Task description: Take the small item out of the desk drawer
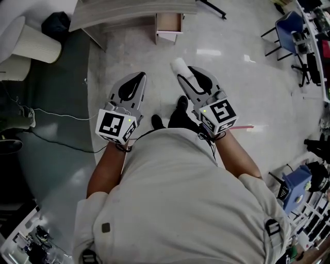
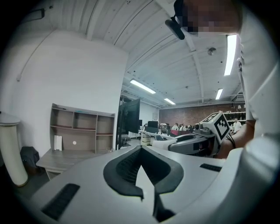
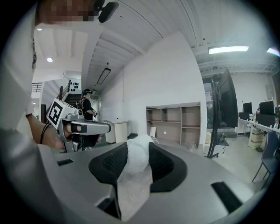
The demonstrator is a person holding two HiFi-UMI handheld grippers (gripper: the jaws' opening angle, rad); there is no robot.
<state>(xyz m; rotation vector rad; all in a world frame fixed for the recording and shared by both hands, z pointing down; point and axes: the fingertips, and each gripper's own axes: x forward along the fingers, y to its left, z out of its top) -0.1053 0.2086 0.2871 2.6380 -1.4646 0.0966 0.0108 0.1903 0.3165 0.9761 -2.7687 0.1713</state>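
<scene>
My right gripper (image 1: 186,72) (image 3: 138,153) is shut on a small white fluffy item (image 1: 179,64) (image 3: 136,159), which bulges out between the black pads. It is held in the air in front of the person's body, over the pale floor. My left gripper (image 1: 135,80) (image 2: 141,168) hangs beside it at the same height, jaws together with nothing in them. Ahead stands the desk (image 1: 129,10), whose drawer (image 1: 169,23) is pulled open; the part of its wooden inside that shows is bare. Both grippers are well back from the drawer.
A wooden shelf unit (image 2: 74,131) (image 3: 175,122) sits on the desk. A white cylinder (image 1: 33,44), a black bag (image 1: 55,23) and a white cable (image 1: 56,116) are at the left. Blue chairs (image 1: 289,28) stand at the right, with a large screen on a stand (image 3: 223,109) nearby.
</scene>
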